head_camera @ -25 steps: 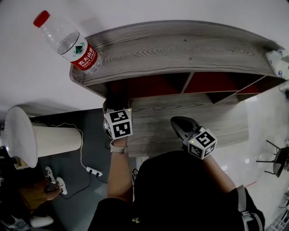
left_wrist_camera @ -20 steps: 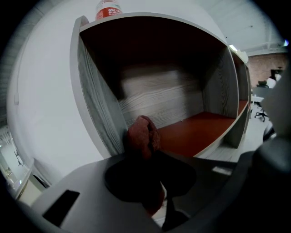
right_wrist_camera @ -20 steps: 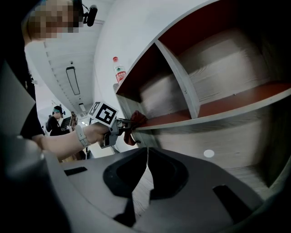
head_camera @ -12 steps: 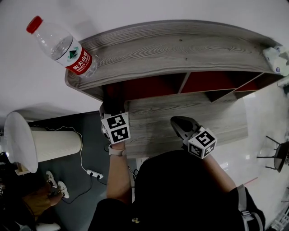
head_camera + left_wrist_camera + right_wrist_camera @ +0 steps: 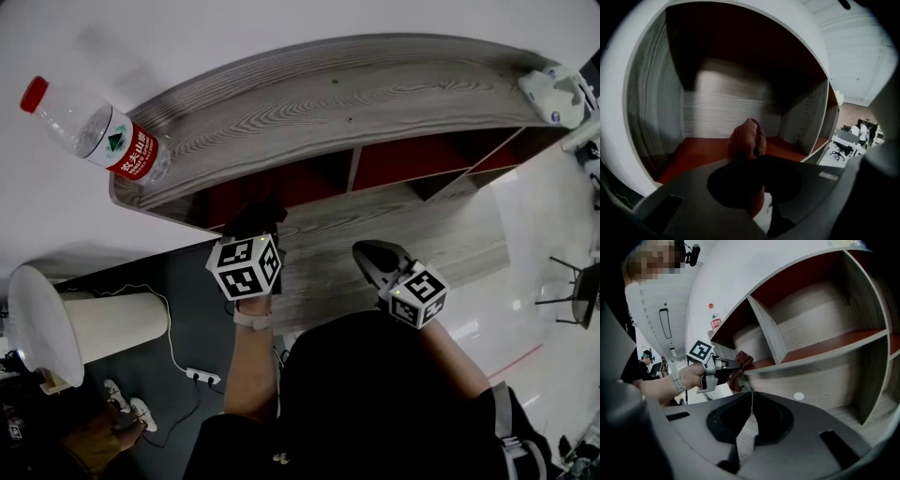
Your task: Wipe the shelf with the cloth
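Jaws of left gripper (image 5: 758, 157) clamp the cloth (image 5: 746, 137), bunched beyond them

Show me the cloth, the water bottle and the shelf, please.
cloth (image 5: 746, 137): left gripper view, its bunched front fold.
water bottle (image 5: 127, 151): head view, its red label.
shelf (image 5: 375, 98): head view, its top board.

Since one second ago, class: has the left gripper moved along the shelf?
Yes. The left gripper, tongs shut on the cloth, has slid right along the shelf, away from the bottle and toward the divider.
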